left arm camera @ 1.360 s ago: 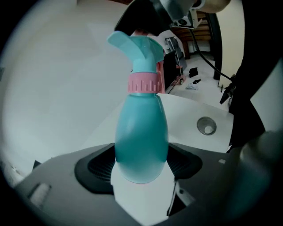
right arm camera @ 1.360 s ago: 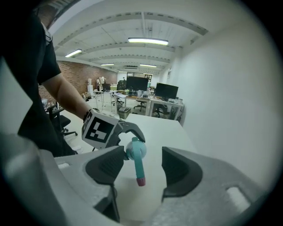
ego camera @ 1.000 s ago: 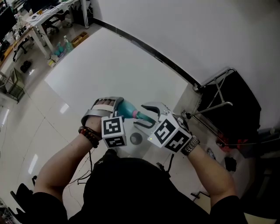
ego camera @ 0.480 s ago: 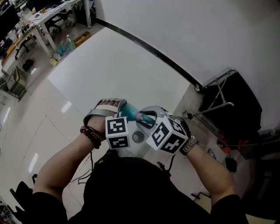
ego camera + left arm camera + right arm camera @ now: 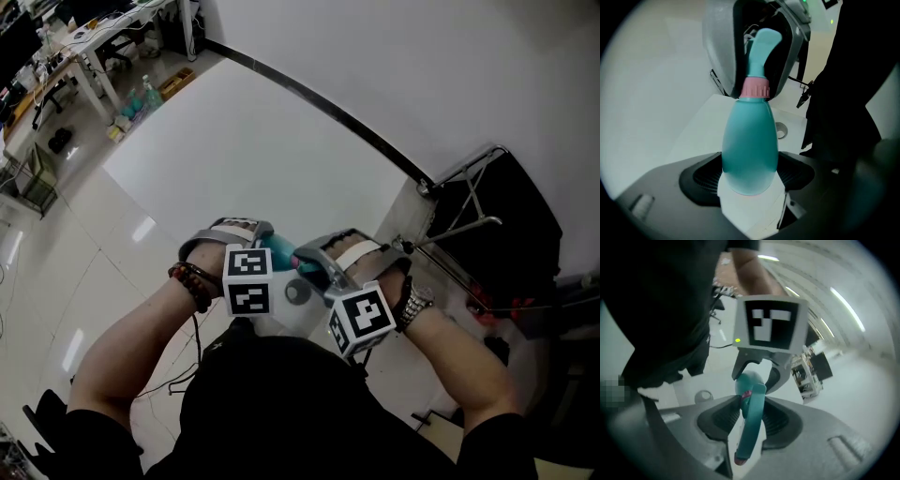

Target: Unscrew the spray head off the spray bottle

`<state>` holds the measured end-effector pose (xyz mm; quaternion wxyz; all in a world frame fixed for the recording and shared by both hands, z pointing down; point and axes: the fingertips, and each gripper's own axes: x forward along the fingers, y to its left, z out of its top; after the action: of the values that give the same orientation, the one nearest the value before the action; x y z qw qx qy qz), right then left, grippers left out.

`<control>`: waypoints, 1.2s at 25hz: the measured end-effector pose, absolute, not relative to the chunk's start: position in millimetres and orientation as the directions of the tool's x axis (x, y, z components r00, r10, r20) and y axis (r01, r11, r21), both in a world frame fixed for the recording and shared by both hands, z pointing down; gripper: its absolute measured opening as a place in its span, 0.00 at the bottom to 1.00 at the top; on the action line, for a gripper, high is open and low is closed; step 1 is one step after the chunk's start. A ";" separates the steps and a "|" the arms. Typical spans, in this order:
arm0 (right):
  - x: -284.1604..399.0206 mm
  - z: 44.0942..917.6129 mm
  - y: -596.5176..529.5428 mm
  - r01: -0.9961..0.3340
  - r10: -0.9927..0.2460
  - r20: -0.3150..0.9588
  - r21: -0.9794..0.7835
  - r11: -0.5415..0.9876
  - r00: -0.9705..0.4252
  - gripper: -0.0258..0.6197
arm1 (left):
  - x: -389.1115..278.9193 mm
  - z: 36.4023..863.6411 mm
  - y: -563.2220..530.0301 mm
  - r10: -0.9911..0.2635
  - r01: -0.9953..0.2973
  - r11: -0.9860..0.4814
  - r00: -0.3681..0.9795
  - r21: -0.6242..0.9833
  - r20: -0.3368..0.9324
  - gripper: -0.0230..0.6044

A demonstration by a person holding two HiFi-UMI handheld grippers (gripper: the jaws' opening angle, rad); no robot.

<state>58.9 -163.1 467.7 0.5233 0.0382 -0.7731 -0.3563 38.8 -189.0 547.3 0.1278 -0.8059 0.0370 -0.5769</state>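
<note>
**Left gripper** (image 5: 749, 183): The fingers (image 5: 701, 174) pinch the broad lower body of the teal spray bottle (image 5: 750, 140), with one dark pad against each flank. The bottle's rounded base sits deep between these fingers, close to the white block at their root. The body runs straight out past the fingertips and narrows to a pink collar (image 5: 755, 87). Beyond the collar, the grey shell of the other gripper stands on both sides of the head.

**Right gripper** (image 5: 751, 420): The fingers (image 5: 783, 420) are closing on the spray head (image 5: 752, 427), which lies lengthwise and edge-on between them. The pads bear on its two sides at the collar and just behind it. The free end of the head reaches back toward the root of the fingers. Past the fingertips the bottle's teal shoulder shows, and past that the left gripper's marker cube (image 5: 771, 326) faces the camera.

**Head view:** The two grippers meet nose to nose, with the bottle bridging them. Only a short teal stretch and the collar show between the two sets of fingertips. The left hand (image 5: 211, 267) wears a bead bracelet and the right hand (image 5: 380, 277) a wristwatch.

**Surroundings:** The grippers and bottle are held at the near edge of a white surface (image 5: 253, 141). A round grey fitting (image 5: 296, 292) is set in the surface. It shows beside the bottle, between the two grippers.
</note>
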 end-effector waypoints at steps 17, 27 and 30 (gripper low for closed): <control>65.1 456.2 -164.0 0.434 -0.573 0.639 0.769 0.469 -0.513 0.45 | 38.1 554.5 -183.3 -0.122 0.099 -0.980 0.382 -0.171 0.916 0.66; 98.0 378.7 -199.2 -0.467 -0.565 0.555 0.323 0.823 -0.611 0.46 | 19.5 542.4 -253.4 -0.446 -0.238 -0.893 0.371 -0.381 0.815 0.66; 111.2 379.6 -211.6 -0.691 -0.492 0.532 -0.280 0.666 -0.689 0.46 | 12.6 535.8 -269.7 -0.545 -0.304 -0.834 0.329 -0.460 0.771 0.66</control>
<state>111.2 -211.6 379.6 0.2109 0.3331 -0.8880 0.2367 12.6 -269.7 535.8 0.1167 -0.8069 0.2632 -0.5158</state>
